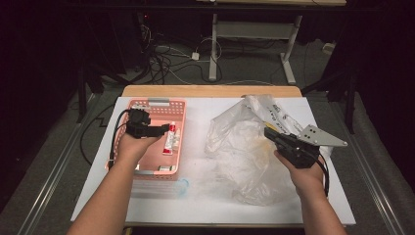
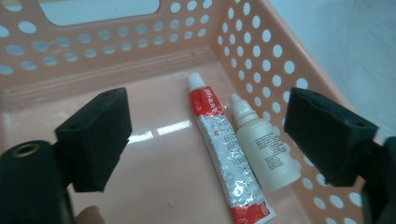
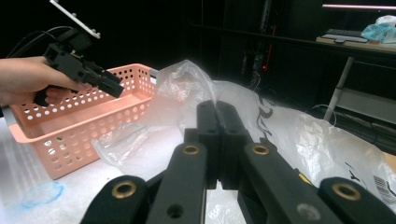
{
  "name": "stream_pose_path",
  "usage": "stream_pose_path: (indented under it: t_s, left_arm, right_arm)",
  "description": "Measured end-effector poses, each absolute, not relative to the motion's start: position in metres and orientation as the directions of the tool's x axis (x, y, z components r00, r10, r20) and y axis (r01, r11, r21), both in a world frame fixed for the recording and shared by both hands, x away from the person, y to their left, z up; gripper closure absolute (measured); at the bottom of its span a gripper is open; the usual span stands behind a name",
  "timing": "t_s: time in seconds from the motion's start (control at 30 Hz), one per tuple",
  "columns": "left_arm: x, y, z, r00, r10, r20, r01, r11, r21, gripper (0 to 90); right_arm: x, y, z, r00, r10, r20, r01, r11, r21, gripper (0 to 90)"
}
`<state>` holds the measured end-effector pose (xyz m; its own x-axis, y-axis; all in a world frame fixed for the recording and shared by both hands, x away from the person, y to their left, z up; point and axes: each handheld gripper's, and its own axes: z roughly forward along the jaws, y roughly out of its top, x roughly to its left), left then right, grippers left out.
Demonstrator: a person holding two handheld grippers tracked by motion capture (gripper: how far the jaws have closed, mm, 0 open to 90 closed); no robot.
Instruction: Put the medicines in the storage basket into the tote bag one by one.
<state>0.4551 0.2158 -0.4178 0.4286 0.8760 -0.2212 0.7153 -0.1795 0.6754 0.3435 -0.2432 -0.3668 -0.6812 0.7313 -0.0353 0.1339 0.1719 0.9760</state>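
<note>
Perforated pink basket (image 2: 261, 42), red-and-white tube (image 2: 223, 154), cream bottle (image 2: 267, 151), clear bag (image 1: 244, 147).

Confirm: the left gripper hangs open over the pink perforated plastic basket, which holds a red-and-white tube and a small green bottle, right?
Not quite: the small plastic bottle is white, not green, as the left gripper view shows. The left gripper does hang open over the pink perforated plastic basket, beside the red-and-white tube.

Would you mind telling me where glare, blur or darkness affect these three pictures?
High view: the clear plastic bag blows out white on the table, and the surroundings fall dark. Left gripper view: streaks of glare on the basket floor, near tool jaws soft. Right gripper view: black background, blurred near linkage.
</note>
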Motion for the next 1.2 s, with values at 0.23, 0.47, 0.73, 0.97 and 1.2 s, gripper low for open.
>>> stream_pose_path:
  t_s: [0.23,0.47,0.73,0.97,1.2]
  left_arm:
    - [0.464,0.209,-0.424,0.489,0.827,-0.277,0.737,-0.222,0.638,81.4]
    - [0.469,0.191,-0.433,0.516,0.818,-0.256,0.756,-0.294,0.584,88.3]
    - [0.476,0.182,-0.443,0.51,0.831,-0.222,0.781,-0.339,0.525,88.4]
    - [0.477,0.186,-0.445,0.511,0.841,-0.18,0.789,-0.376,0.486,88.5]
    - [0.475,0.193,-0.443,0.499,0.86,-0.111,0.792,-0.399,0.462,88.5]
  right_arm:
    - [0.343,-0.242,-0.367,-0.682,0.731,-0.032,0.139,0.172,0.975,90.0]
    - [0.344,-0.243,-0.368,-0.683,0.73,-0.033,0.139,0.174,0.975,90.0]
    - [0.345,-0.242,-0.369,-0.684,0.729,-0.035,0.143,0.181,0.973,90.0]
    - [0.345,-0.242,-0.37,-0.684,0.729,-0.034,0.144,0.181,0.973,90.0]
    - [0.344,-0.242,-0.37,-0.682,0.731,-0.031,0.146,0.178,0.973,90.0]
